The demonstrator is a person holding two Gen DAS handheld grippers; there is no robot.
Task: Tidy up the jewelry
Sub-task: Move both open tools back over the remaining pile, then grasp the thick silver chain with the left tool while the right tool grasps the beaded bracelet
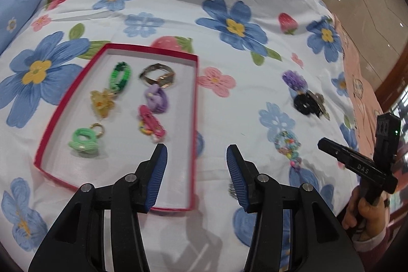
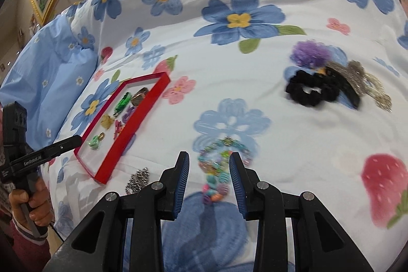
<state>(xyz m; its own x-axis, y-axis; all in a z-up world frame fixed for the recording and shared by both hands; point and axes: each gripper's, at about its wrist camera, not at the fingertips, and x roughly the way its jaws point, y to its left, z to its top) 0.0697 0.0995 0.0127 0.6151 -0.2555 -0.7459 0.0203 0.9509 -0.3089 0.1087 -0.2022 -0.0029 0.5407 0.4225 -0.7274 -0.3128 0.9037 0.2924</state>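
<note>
A red tray [image 1: 196, 119] with a white floor lies on the flowered sheet. It holds a green bracelet [image 1: 120, 75], a watch [image 1: 158, 75], a yellow flower clip [image 1: 101, 102], a purple hair tie [image 1: 156, 98], a pink clip [image 1: 151, 124] and a light green hair tie [image 1: 84, 140]. My left gripper [image 1: 196, 157] hangs open over the tray's near right corner, nothing between its fingers. My right gripper [image 2: 209, 159] is open above a multicoloured bead bracelet [image 2: 219, 170], which lies on the sheet between the fingertips, untouched by the pads. The same bracelet [image 1: 288, 144] shows right of the tray.
A silver chain [image 2: 139, 179] lies by the tray's near corner [image 2: 139, 126]. A purple scrunchie [image 2: 309, 51], a black scrunchie [image 2: 309, 91] and a glittery clip [image 2: 367, 80] are piled at the right. A blue pillow [image 2: 51, 73] lies left. A hand [image 1: 364, 210] grips the other handle.
</note>
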